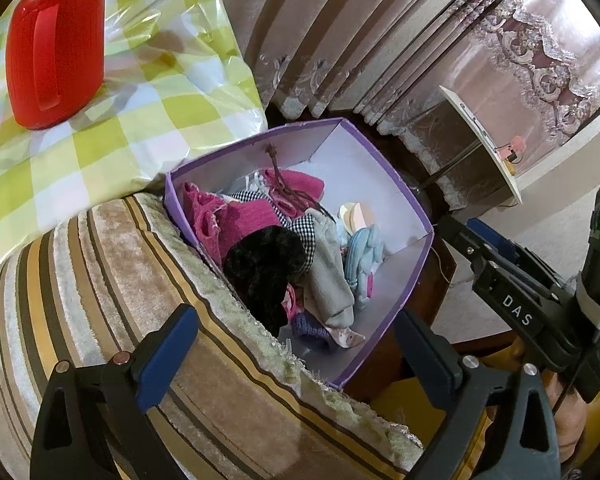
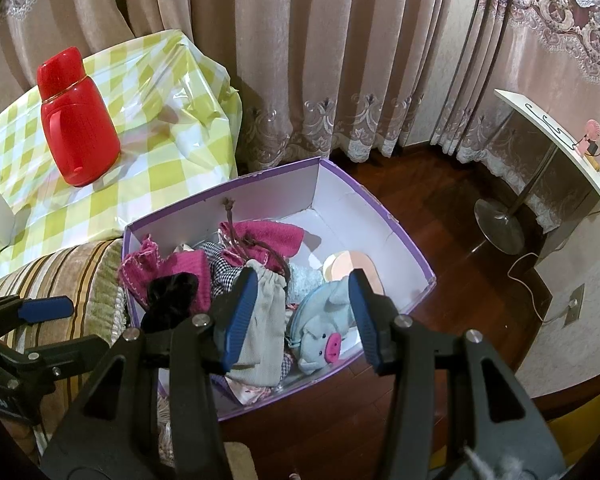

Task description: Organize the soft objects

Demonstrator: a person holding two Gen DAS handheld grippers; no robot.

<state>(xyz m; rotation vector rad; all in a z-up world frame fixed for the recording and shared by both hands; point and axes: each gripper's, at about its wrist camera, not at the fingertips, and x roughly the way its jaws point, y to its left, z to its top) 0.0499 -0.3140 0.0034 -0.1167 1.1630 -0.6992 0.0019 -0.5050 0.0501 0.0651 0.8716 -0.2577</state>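
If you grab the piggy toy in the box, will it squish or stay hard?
The blue pig plush looks fuzzy and stuffed, so it would probably squish between the fingers. It likely weighs little for its size. Lying among loose cloths in the purple box, it seems unlikely to roll.

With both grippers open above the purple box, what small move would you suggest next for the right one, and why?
Probably lower the right gripper onto the grey pig plush. Its jaws are open and already straddle the pig, which lies on top at the near corner of the purple box, unobstructed; the left gripper hovers empty over the sofa edge.
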